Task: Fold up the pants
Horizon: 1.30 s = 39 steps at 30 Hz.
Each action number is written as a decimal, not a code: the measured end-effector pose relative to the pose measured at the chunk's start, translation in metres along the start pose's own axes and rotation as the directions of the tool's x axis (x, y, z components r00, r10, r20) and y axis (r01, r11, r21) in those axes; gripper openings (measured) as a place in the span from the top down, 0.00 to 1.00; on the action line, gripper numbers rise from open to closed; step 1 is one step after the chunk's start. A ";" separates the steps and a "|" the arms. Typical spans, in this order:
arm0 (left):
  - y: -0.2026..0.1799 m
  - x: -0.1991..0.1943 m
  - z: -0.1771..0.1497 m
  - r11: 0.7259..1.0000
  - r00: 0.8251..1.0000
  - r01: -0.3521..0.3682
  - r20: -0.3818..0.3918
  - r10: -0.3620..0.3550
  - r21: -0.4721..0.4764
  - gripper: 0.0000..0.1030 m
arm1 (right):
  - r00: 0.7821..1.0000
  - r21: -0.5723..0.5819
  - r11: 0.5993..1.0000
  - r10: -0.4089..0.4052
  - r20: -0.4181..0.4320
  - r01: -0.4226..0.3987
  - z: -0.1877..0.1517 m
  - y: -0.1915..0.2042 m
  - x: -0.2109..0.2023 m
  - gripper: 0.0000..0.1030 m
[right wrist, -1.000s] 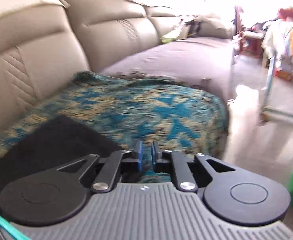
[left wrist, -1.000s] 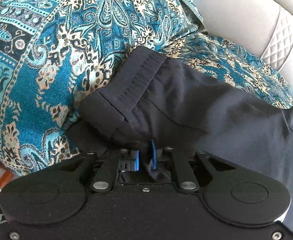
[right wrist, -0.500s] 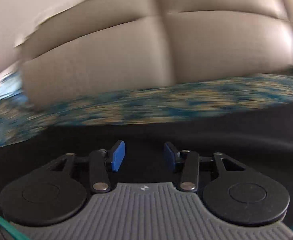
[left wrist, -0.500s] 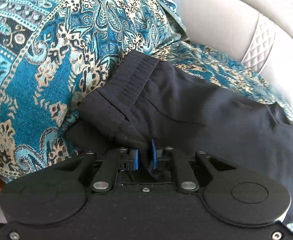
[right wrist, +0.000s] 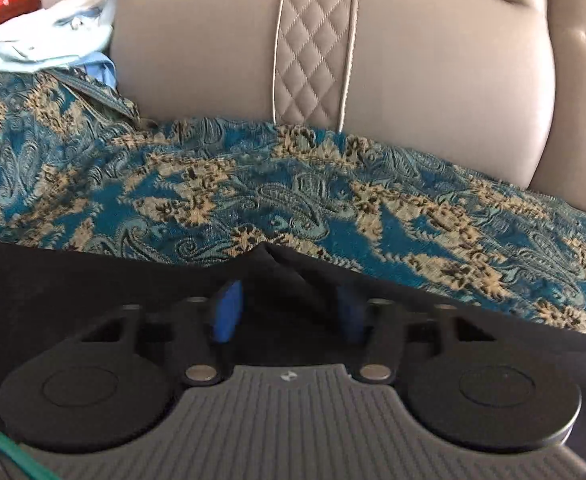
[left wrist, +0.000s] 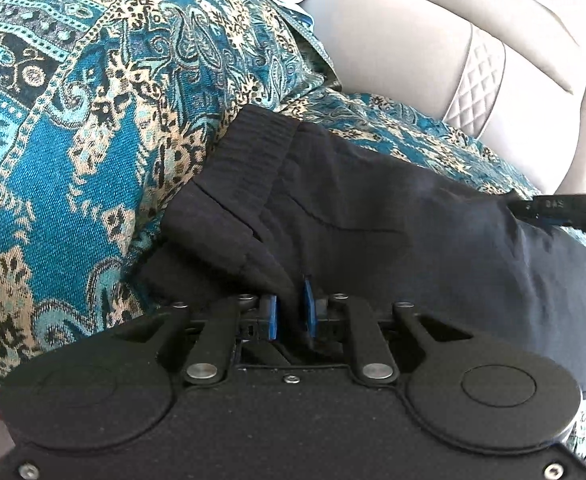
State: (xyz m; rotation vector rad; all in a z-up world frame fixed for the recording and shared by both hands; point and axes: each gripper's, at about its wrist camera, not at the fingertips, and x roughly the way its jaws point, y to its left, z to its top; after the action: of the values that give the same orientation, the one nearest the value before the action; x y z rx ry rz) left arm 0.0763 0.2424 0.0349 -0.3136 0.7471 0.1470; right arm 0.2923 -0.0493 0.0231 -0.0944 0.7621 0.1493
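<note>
The dark fabric pants lie on the blue paisley woven throw, which covers the beige leather sofa; the sofa's backrest rises behind them.

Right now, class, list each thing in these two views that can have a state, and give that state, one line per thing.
left gripper: shut on the pants near the waistband.
right gripper: open, fingers either side of a raised peak of cloth.
pants: dark, lying on the throw, waistband end turned over.
patterned throw: spread over the sofa seat.
</note>
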 end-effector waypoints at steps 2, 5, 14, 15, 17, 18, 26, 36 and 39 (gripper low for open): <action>0.003 0.001 0.001 1.000 1.000 0.013 -0.002 -0.013 -0.011 0.86 | 1.000 -0.006 1.000 -0.007 -0.023 0.007 0.008 0.002 0.005 0.94; 0.006 0.000 0.001 0.999 1.000 0.029 -0.005 -0.029 -0.032 0.86 | 0.999 0.014 1.000 -0.023 -0.044 0.024 0.028 -0.002 0.015 0.97; 0.008 -0.001 0.002 0.998 1.000 0.025 -0.005 -0.025 -0.062 0.86 | 0.988 0.056 0.994 0.085 0.132 -0.093 0.033 -0.007 -0.021 0.65; 0.006 -0.001 0.001 0.998 1.000 0.020 -0.004 -0.020 -0.058 0.86 | 0.986 0.017 0.994 0.104 0.128 -0.107 0.022 -0.003 -0.026 0.61; 0.004 0.000 0.001 0.999 1.000 0.012 -0.002 -0.012 -0.048 0.86 | 0.981 -0.051 0.987 0.155 0.119 -0.150 -0.006 0.005 -0.035 0.56; 0.004 0.000 0.001 0.999 1.000 0.009 0.000 -0.009 -0.044 0.86 | 0.977 -0.075 0.981 0.185 0.107 -0.177 -0.017 0.007 -0.036 0.53; 0.002 0.000 0.000 1.000 1.000 0.000 0.009 0.001 -0.028 0.84 | 0.990 -0.102 0.994 0.057 0.128 -0.044 -0.059 -0.052 -0.039 0.47; -0.003 -0.004 -0.002 0.999 0.999 -0.006 0.039 0.007 -0.033 0.71 | 0.941 0.357 0.902 -0.308 0.143 0.241 -0.084 -0.177 -0.082 0.35; -0.011 -0.014 -0.005 1.000 0.996 -0.015 0.093 0.016 -0.006 0.58 | 0.957 0.270 0.951 -0.211 0.200 0.154 -0.106 -0.151 -0.104 0.30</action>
State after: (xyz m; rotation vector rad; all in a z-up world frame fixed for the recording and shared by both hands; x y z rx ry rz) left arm 0.0655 0.2301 0.0439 -0.3042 0.6573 0.1772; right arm 0.1714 -0.2233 0.0236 0.0926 0.5349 -0.1142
